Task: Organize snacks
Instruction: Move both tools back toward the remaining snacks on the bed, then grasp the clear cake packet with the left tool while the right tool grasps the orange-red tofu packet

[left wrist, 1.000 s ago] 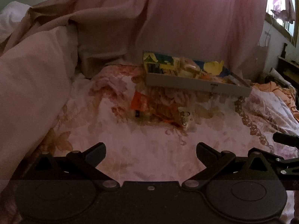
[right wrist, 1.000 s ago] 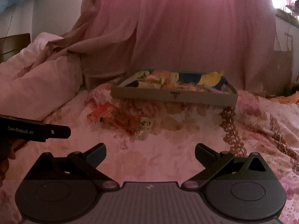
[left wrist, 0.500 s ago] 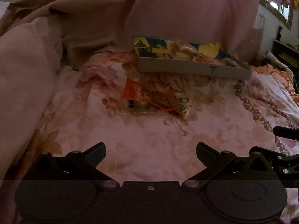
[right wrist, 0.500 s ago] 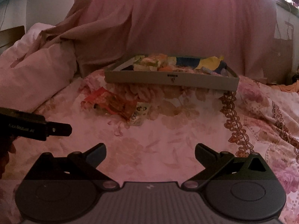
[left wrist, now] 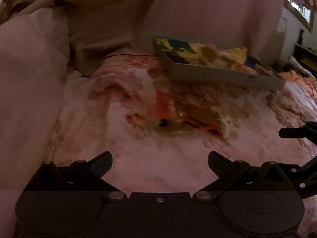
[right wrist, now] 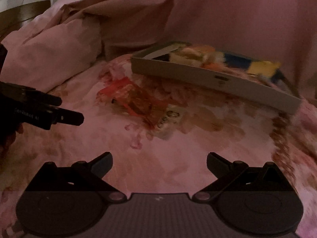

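Nearest, the left gripper (left wrist: 160, 158) and the right gripper (right wrist: 159, 158) are held spread wide and empty above the flowered bedspread (left wrist: 138, 158). Beyond them the loose snack packets (right wrist: 136, 101) are seen lying on the bedspread just in front of the tray (right wrist: 218, 79) of snacks; the packet's printed white end is shown only in the right view. Compared with a second ago, packets and tray are seen larger and blurred.

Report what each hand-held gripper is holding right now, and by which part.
Nothing is held. The left hand-held gripper and right hand-held gripper are both open above the bedspread, short of the loose snack packets.
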The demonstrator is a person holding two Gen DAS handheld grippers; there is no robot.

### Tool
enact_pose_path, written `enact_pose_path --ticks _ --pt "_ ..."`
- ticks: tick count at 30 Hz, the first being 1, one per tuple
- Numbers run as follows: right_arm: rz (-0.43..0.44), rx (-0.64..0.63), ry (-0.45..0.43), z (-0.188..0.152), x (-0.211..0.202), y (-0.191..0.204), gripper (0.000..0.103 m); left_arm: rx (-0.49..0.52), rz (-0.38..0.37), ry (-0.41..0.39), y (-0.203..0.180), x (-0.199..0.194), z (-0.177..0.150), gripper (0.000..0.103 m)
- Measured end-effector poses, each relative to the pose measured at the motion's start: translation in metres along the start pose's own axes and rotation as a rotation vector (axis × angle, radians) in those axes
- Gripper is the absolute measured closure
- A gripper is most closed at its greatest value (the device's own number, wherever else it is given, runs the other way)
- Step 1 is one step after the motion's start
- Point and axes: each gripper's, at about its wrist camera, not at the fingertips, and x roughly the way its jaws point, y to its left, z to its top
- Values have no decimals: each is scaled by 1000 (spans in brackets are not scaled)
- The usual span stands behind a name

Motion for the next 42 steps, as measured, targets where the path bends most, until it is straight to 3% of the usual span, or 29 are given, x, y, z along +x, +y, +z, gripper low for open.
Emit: enact_pose_path --ticks 12,22,25,30,38,42 --pt "117 -350 -22 53 83 5 0 82 10 -65 28 21 20 1" --pt "262 -448 15 59 121 2 4 55 1 -67 38 27 20 1" --pt "294 -407 29 60 121 -6 15 67 -10 -64 36 28 18 1" --pt "313 -339 41 54 113 -17 43 85 -29 -59 29 29 17 1" --pt "207 -173 69 32 83 -26 46 109 -77 -59 19 28 15 1" --pt "67 -80 79 13 63 -22 45 105 -93 -53 10 36 17 1"
